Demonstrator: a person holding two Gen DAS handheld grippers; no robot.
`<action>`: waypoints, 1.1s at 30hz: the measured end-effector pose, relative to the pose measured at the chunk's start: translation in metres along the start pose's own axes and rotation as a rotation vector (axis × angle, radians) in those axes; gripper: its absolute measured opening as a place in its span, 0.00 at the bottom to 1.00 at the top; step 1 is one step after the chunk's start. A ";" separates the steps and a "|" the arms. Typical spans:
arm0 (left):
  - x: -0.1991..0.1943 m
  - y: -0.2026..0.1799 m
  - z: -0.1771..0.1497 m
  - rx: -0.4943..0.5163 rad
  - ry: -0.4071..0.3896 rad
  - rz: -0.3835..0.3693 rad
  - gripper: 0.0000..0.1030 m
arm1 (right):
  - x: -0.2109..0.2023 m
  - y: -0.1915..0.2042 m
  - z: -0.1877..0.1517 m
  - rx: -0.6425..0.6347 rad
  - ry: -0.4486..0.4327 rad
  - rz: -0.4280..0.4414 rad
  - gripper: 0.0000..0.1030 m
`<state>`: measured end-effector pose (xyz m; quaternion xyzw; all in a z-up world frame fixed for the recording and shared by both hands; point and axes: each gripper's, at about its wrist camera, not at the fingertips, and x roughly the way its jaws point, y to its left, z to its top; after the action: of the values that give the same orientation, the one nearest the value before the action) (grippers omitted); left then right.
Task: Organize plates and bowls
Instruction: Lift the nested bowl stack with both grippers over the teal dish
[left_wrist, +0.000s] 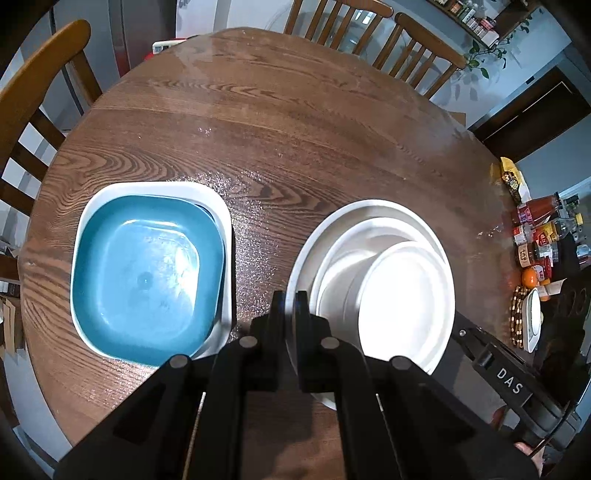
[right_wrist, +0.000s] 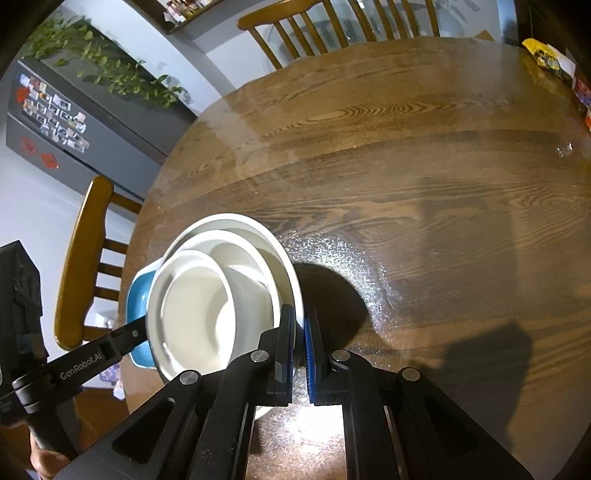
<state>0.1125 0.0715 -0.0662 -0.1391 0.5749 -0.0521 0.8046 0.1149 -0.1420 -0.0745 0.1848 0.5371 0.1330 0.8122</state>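
A stack of three round white bowls (left_wrist: 373, 236) is held up over the round wooden table (left_wrist: 280, 122), casting a shadow. My left gripper (left_wrist: 290, 302) is shut on the left rim of the largest bowl. My right gripper (right_wrist: 301, 321) is shut on its right rim (right_wrist: 291, 269). The smallest bowl (left_wrist: 406, 302) leans inside the others. A blue square bowl (left_wrist: 147, 273) sits nested in a white square dish (left_wrist: 221, 199) on the table to the left, partly hidden behind the stack in the right wrist view (right_wrist: 138, 291).
Wooden chairs (left_wrist: 40, 81) stand around the table. Sauce bottles and jars (left_wrist: 539, 232), an orange and a yellow packet crowd the table's right edge. A grey fridge (right_wrist: 55, 122) stands beyond the table.
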 end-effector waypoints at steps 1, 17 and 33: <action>-0.003 0.001 -0.001 0.000 -0.006 0.000 0.00 | -0.001 0.002 0.000 -0.003 -0.002 -0.001 0.09; -0.035 0.013 -0.012 0.016 -0.090 0.002 0.00 | -0.024 0.031 -0.009 -0.051 -0.048 -0.004 0.09; -0.062 0.048 -0.009 -0.010 -0.142 0.022 0.00 | -0.020 0.076 -0.013 -0.106 -0.055 0.011 0.09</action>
<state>0.0798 0.1309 -0.0265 -0.1399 0.5181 -0.0304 0.8433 0.0940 -0.0806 -0.0285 0.1483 0.5057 0.1606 0.8346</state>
